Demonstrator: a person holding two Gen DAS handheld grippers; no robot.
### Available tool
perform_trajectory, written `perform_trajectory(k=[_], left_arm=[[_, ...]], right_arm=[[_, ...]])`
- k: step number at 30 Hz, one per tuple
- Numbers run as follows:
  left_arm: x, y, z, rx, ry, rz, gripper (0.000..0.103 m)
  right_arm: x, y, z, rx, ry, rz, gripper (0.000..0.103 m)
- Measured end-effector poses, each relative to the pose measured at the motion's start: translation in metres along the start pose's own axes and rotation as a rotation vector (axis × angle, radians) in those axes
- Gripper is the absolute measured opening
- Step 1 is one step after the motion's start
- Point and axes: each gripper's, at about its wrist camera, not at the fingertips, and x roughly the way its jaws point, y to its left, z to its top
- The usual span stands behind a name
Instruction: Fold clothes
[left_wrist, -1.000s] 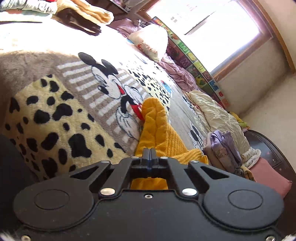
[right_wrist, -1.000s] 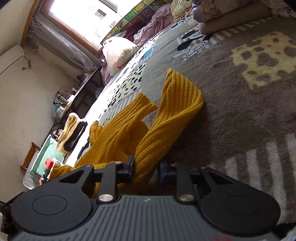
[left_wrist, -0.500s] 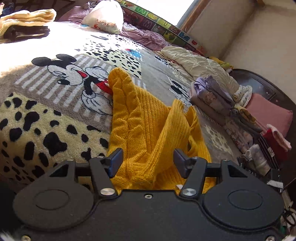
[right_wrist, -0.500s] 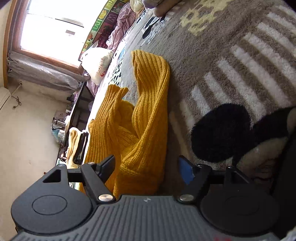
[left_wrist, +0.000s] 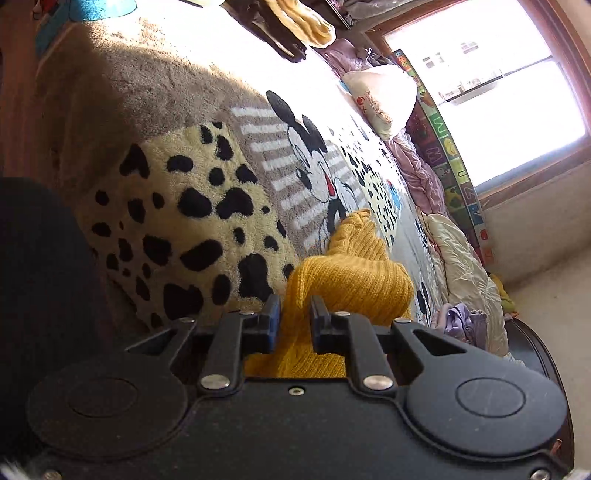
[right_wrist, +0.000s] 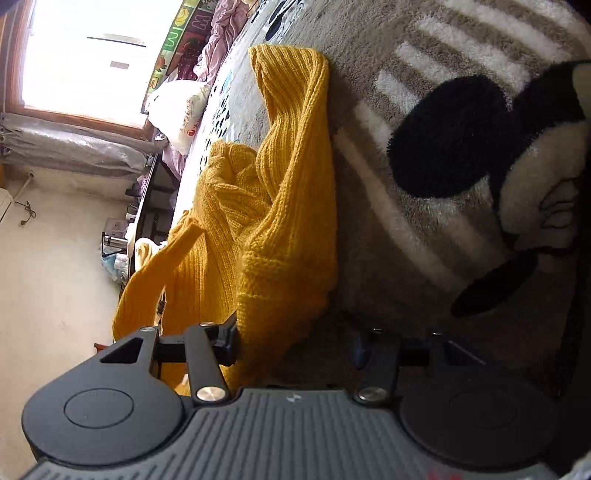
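The yellow sweater lies bunched on the cartoon blanket, and both grippers are at its near edge. The left gripper has a fold of knit rising straight up between its pads, jaws closing and nearly together; the pads look to be pinching the cloth, though the contact is partly hidden by the fold itself. In the right wrist view the sweater runs as a long ribbed band away from the camera toward the window, so its long axis lines up roughly with the way the fingers point. The right gripper stands about half open and is closing; the knit touches only its left finger, while the other finger sits apart over bare blanket. So the cloth lies off-centre, to the left of the jaw gap. My read: the left side already has its corner, and the right needs to slide left before its jaws can close on anything but air and pile.
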Motion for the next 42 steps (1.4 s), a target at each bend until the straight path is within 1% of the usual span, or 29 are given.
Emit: perform_trajectory(k=[1, 2, 3, 5, 6, 7, 8, 10, 11, 12, 13, 14, 16, 17, 18, 19, 21, 25, 29, 31, 33, 35, 37, 40, 42], left_arm=[[0.001, 0.0, -0.002, -0.004, 0.019, -0.008, 0.034], [0.002, -0.003, -0.003, 0.0, 0.032, -0.008, 0.06], [0.003, -0.007, -0.005, 0.017, 0.048, 0.003, 0.066], [0.006, -0.015, -0.01, 0.065, 0.08, 0.049, 0.068], [0.007, -0.016, -0.013, 0.089, 0.093, 0.07, 0.068], [0.009, -0.017, -0.015, 0.107, 0.104, 0.088, 0.068], [0.009, -0.017, -0.018, 0.123, 0.114, 0.1, 0.068], [0.011, -0.019, -0.021, 0.163, 0.131, 0.112, 0.065], [0.012, -0.019, -0.022, 0.183, 0.134, 0.122, 0.048], [0.013, -0.019, -0.024, 0.203, 0.14, 0.129, 0.033], [0.014, -0.018, -0.026, 0.216, 0.146, 0.133, 0.02], [0.015, -0.017, -0.027, 0.218, 0.149, 0.129, 0.017], [0.013, -0.018, -0.027, 0.219, 0.142, 0.104, 0.013], [0.011, -0.019, -0.027, 0.208, 0.135, 0.08, 0.011], [0.007, -0.019, -0.025, 0.182, 0.122, 0.037, 0.011], [0.003, -0.021, -0.022, 0.156, 0.111, -0.012, 0.01], [-0.004, -0.03, -0.015, 0.14, 0.096, -0.093, 0.009], [-0.021, -0.066, 0.004, 0.132, 0.067, -0.253, 0.008], [-0.037, -0.11, 0.028, 0.119, 0.03, -0.391, 0.008], [-0.047, -0.129, 0.039, 0.117, 0.01, -0.447, 0.008], [-0.063, -0.152, 0.05, 0.117, -0.013, -0.514, 0.008], [-0.078, -0.169, 0.058, 0.121, -0.036, -0.564, 0.008], [-0.093, -0.183, 0.065, 0.126, -0.064, -0.598, 0.008], [-0.107, -0.191, 0.072, 0.121, -0.088, -0.621, 0.008], [-0.109, -0.194, 0.076, 0.121, -0.093, -0.624, 0.008]], right_arm=[[-0.001, 0.002, 0.0, -0.006, -0.013, 0.003, 0.053], [0.001, 0.002, 0.001, -0.004, -0.006, 0.008, 0.053], [0.004, 0.003, 0.001, 0.002, 0.016, 0.011, 0.053], [0.01, 0.004, -0.001, 0.013, 0.063, 0.017, 0.053], [0.011, 0.006, -0.003, 0.009, 0.073, 0.02, 0.054], [0.011, 0.007, -0.005, -0.001, 0.073, 0.012, 0.059], [0.012, 0.009, -0.006, -0.012, 0.071, 0.002, 0.06], [0.009, 0.011, -0.004, -0.033, 0.046, -0.001, 0.059], [0.008, 0.011, -0.004, -0.04, 0.039, 0.002, 0.057], [0.006, 0.011, -0.003, -0.046, 0.034, 0.005, 0.056], [0.005, 0.012, -0.003, -0.062, 0.036, 0.004, 0.05], [0.006, 0.014, -0.004, -0.08, 0.041, 0.001, 0.037], [0.007, 0.018, -0.006, -0.112, 0.051, 0.001, 0.026], [0.008, 0.019, -0.007, -0.124, 0.053, 0.005, 0.022], [0.008, 0.021, -0.007, -0.134, 0.055, 0.009, 0.02], [0.007, 0.021, -0.006, -0.136, 0.054, 0.021, 0.015], [0.004, 0.026, -0.002, -0.141, 0.048, 0.043, 0.014], [-0.011, 0.05, 0.011, -0.175, 0.014, 0.128, 0.013], [-0.037, 0.09, 0.037, -0.204, -0.041, 0.249, 0.013], [-0.051, 0.114, 0.054, -0.221, -0.07, 0.317, 0.013], [-0.064, 0.137, 0.067, -0.242, -0.097, 0.373, 0.013], [-0.08, 0.153, 0.077, -0.26, -0.124, 0.419, 0.013], [-0.097, 0.168, 0.086, -0.27, -0.151, 0.466, 0.013], [-0.11, 0.185, 0.094, -0.266, -0.182, 0.516, 0.013], [-0.121, 0.191, 0.099, -0.261, -0.199, 0.547, 0.013]])
